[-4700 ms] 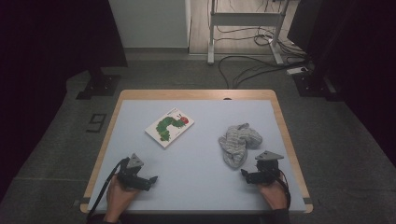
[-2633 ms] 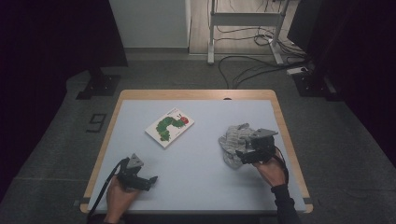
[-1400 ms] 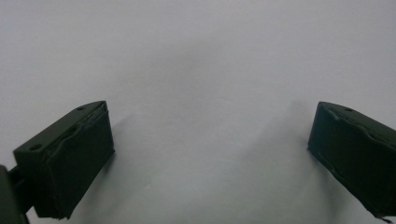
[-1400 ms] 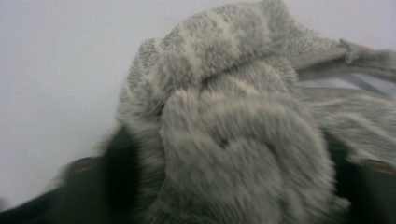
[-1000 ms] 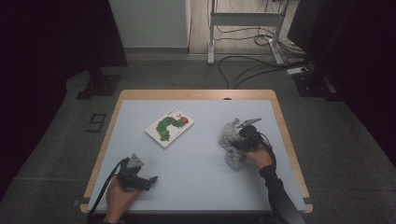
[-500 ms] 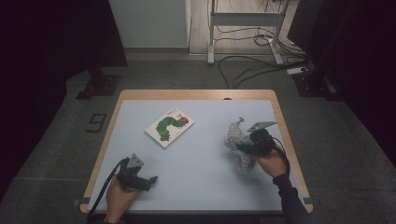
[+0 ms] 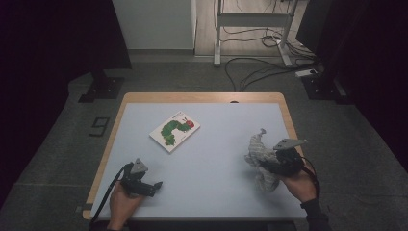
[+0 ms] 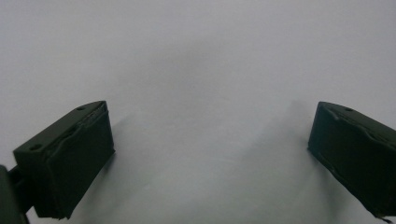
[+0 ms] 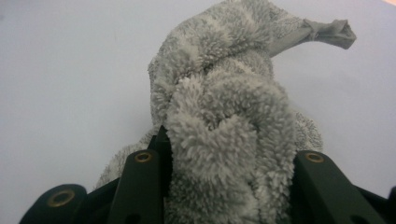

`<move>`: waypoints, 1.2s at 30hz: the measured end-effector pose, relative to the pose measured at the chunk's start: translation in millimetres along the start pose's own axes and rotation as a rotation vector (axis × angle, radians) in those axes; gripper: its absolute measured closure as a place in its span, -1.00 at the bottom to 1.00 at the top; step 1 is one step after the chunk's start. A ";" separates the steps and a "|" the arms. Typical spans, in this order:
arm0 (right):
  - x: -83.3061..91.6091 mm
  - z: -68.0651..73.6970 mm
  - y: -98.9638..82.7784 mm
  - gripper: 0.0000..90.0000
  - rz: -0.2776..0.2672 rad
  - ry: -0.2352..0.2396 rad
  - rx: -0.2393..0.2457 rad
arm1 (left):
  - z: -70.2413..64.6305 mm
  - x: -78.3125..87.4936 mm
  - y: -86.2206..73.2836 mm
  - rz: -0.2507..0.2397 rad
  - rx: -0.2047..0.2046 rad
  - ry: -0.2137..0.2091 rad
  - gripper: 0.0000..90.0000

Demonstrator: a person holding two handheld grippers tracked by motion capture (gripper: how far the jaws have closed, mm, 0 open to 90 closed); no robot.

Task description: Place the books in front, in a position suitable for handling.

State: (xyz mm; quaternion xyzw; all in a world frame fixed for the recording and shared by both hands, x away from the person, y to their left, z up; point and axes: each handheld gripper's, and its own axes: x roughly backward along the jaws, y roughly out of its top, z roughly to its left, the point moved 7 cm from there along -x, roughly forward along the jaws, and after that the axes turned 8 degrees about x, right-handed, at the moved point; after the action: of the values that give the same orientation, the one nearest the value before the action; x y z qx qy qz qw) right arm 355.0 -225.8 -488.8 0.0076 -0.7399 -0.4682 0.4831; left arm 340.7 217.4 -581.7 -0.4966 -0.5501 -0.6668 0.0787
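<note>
Right gripper clamped on a grey fluffy towel at the counter's right side.

At the near left edge of the pale grey wood-rimmed counter (image 7: 211, 197), the left gripper (image 7: 155, 186) rests with its jaws spread wide and nothing between them. A thin white picture book with a green caterpillar on its cover (image 7: 174, 131) lies flat left of centre. On the right, the right gripper (image 7: 263, 167) has its jaws pressed on the bunched grey fluffy towel (image 7: 259, 155), partly raised off the surface, one hemmed corner sticking up.

Dim room, grey carpet floor (image 7: 192, 77), cables (image 7: 260, 72), wood-edged pale table (image 7: 216, 144)
</note>
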 end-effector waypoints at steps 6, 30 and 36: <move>-0.2 4.5 -18.7 0.31 0.030 -0.015 0.005 | 0.0 0.0 0.0 0.001 0.000 0.000 -1.00; -32.5 9.0 -49.9 -0.48 0.069 -0.027 -0.006 | 0.0 0.0 0.0 0.002 0.001 0.000 -1.00; -19.8 5.1 -37.2 -0.73 0.017 -0.052 -0.007 | 0.0 0.1 0.1 0.003 0.001 -0.002 -1.00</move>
State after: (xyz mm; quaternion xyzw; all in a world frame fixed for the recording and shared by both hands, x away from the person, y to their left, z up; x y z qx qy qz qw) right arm 345.5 -234.0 -529.4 -0.0123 -0.7507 -0.4666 0.4675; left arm 340.7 217.5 -581.6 -0.4982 -0.5496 -0.6659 0.0795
